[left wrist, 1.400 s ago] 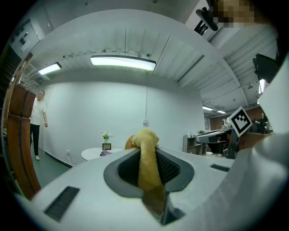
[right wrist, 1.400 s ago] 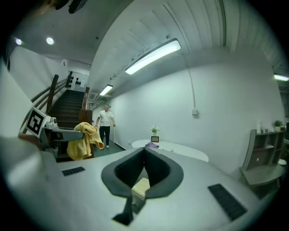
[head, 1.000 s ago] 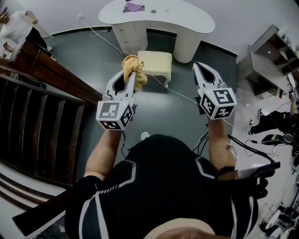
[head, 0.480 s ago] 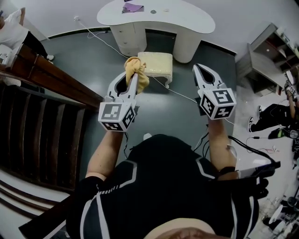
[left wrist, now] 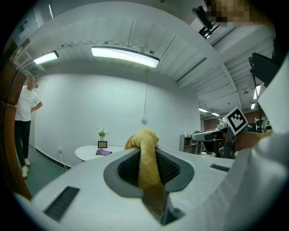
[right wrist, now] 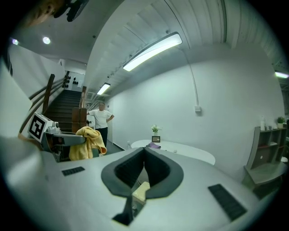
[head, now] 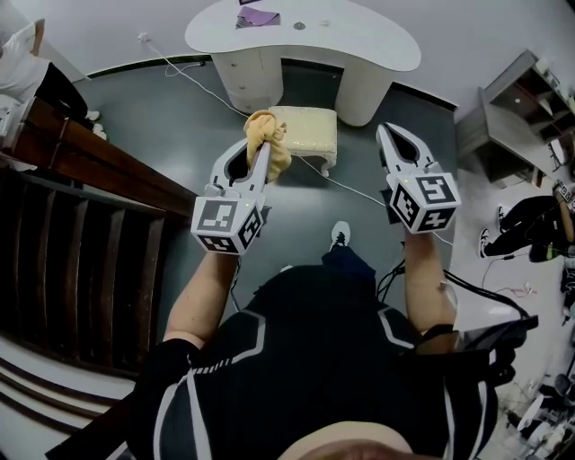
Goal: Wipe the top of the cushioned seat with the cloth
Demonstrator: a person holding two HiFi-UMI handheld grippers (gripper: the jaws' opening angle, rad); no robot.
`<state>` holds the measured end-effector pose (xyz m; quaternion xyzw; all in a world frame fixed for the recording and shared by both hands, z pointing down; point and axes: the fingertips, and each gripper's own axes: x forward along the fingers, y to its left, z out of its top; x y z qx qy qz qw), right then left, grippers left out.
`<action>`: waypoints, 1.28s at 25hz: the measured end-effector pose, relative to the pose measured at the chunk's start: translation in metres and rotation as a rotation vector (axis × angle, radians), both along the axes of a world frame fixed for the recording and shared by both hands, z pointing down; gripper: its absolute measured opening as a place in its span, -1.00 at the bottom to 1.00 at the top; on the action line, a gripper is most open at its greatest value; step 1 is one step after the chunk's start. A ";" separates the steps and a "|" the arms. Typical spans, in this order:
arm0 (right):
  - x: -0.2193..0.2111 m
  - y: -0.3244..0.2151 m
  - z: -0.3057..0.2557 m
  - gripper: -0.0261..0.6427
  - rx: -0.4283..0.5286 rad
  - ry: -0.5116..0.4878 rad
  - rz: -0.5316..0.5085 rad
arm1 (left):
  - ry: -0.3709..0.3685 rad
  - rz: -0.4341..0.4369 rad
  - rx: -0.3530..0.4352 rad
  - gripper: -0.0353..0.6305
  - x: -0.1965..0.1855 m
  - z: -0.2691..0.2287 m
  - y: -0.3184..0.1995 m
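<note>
The cream cushioned seat [head: 309,128] stands on the dark floor in front of a white curved desk. In the head view my left gripper [head: 260,149] is held in the air just left of the seat, shut on a yellow cloth [head: 266,137] that bunches over its tips. The left gripper view shows the cloth [left wrist: 146,158] pinched between the jaws and hanging back toward the camera. My right gripper [head: 391,133] hovers to the seat's right, jaws shut with nothing in them. Through the right gripper's jaw opening a bit of the seat [right wrist: 141,191] shows.
A white curved desk [head: 304,34] stands beyond the seat, with a purple item [head: 258,17] on it. A cable [head: 359,190] trails over the floor beside the seat. Wooden stairs [head: 72,234] rise at the left. A grey shelf unit [head: 512,117] is at the right. A person [right wrist: 99,118] stands by the stairs.
Both grippers have drifted slightly forward toward the seat, the cloth still held. A shoe has stepped into view below the grippers.
</note>
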<state>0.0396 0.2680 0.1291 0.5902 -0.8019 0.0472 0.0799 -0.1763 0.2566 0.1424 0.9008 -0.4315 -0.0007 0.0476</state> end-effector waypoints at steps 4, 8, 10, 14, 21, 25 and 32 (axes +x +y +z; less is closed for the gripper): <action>0.015 -0.048 0.011 -0.90 0.006 -0.011 -0.033 | -0.012 -0.030 0.006 -0.70 0.013 0.008 -0.042; 0.026 -0.095 0.009 -0.90 0.014 -0.007 -0.098 | -0.019 -0.077 0.002 -0.70 0.028 0.006 -0.081; 0.035 -0.119 0.005 -0.90 0.018 -0.012 -0.129 | -0.019 -0.095 0.009 -0.70 0.039 0.000 -0.102; 0.056 -0.159 -0.002 -0.90 0.023 -0.015 -0.184 | -0.017 -0.128 0.016 -0.70 0.065 -0.009 -0.137; 0.102 -0.213 -0.002 -0.90 0.032 -0.037 -0.218 | -0.044 -0.151 0.019 -0.70 0.113 -0.011 -0.182; 0.120 -0.239 -0.002 -0.90 0.038 -0.042 -0.244 | -0.053 -0.175 0.022 -0.70 0.128 -0.013 -0.204; 0.121 -0.283 0.005 -0.90 0.023 -0.043 -0.246 | -0.065 -0.153 0.014 -0.70 0.134 -0.009 -0.247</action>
